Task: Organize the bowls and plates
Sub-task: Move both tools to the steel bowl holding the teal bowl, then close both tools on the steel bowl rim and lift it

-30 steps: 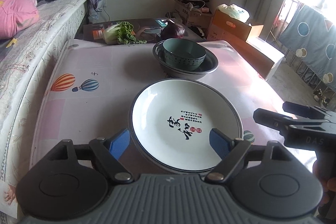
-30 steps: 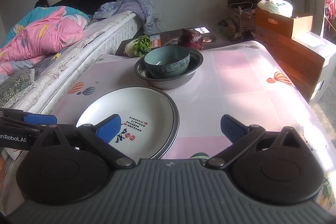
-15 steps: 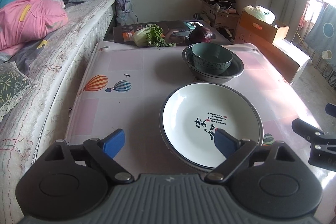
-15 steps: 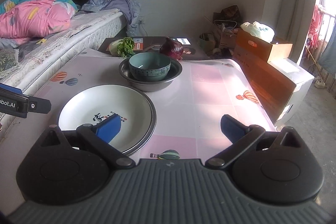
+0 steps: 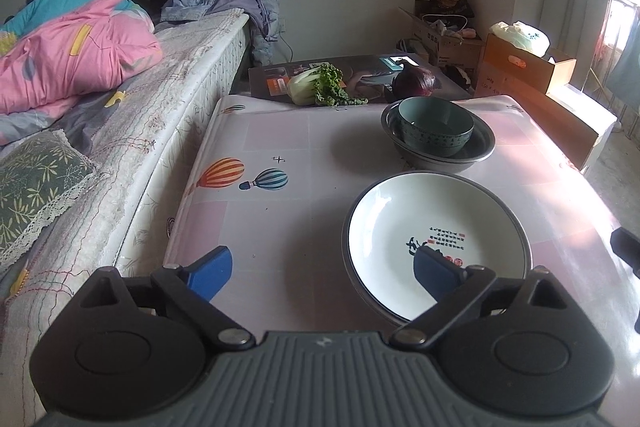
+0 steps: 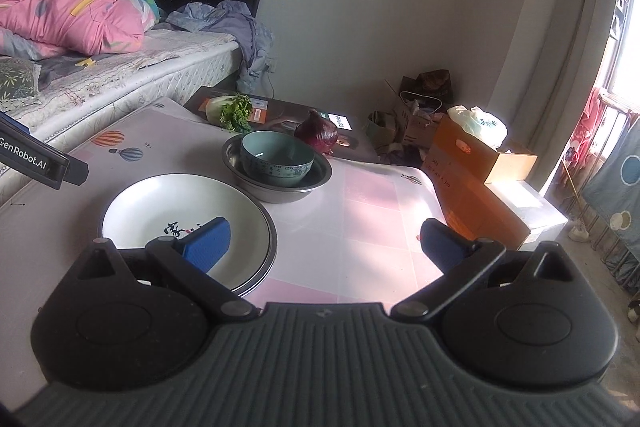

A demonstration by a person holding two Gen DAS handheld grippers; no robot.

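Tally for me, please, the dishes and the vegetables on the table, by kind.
Plates: 2, a white plate stacked on another whose rim shows beneath.
Bowls: 2, a teal bowl inside a metal bowl.
Vegetables: 2, a leafy green and a purple cabbage.
Total: 6.

plate point(image 5: 436, 227) white, dark rim | bowl point(image 5: 434, 127) teal | basin point(image 5: 476, 151) grey, perhaps metal | fingers point(image 5: 210, 269) blue

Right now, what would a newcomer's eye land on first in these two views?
Probably the white plate with dark calligraphy, lying near the table's front edge. Behind it a teal bowl sits nested inside a grey metal basin. Both grippers, left gripper and right gripper, hover open and empty.
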